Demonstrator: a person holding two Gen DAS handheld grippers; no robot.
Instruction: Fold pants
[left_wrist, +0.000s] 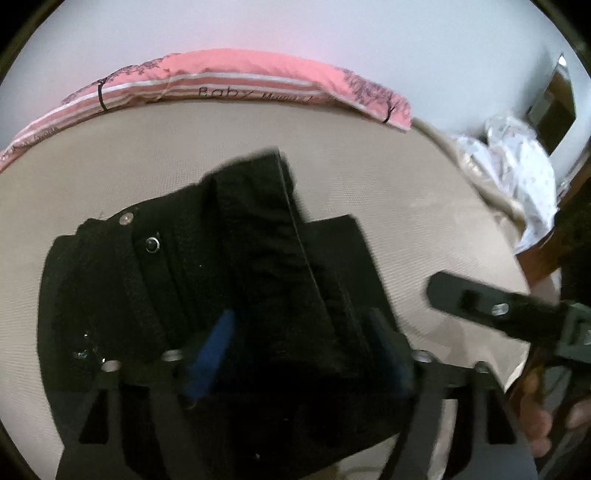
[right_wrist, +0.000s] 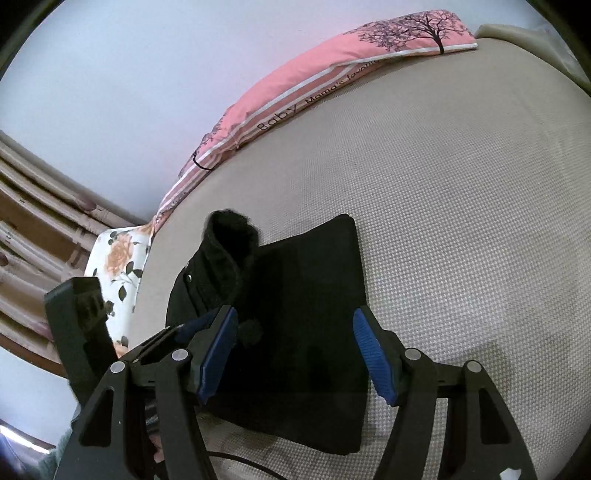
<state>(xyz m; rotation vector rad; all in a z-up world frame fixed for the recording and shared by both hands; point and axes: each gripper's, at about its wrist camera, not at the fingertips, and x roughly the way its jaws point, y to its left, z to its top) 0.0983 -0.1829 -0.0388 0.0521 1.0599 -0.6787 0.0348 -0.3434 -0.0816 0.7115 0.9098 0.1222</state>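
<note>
You've got both tools released, left tool (left_wrist: 299, 350) and right tool (right_wrist: 295, 354) straddling the folded pants (right_wrist: 295, 314) on the bed (right_wrist: 461, 221), probably checking the fold sits flat.

1. The black pants (left_wrist: 229, 266) lie folded on the tan bed (left_wrist: 406, 206).
2. The left tool (left_wrist: 299, 354) hangs open over the pants, blue pads (left_wrist: 212, 350) apart.
3. The right tool (left_wrist: 480, 306) pokes in from the right.
4. A pink pillow (left_wrist: 229, 79) lies along the far edge.

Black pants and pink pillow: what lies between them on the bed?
Only bare beige mattress lies between the black pants and the pink pillow; both wrist views show it.
</note>
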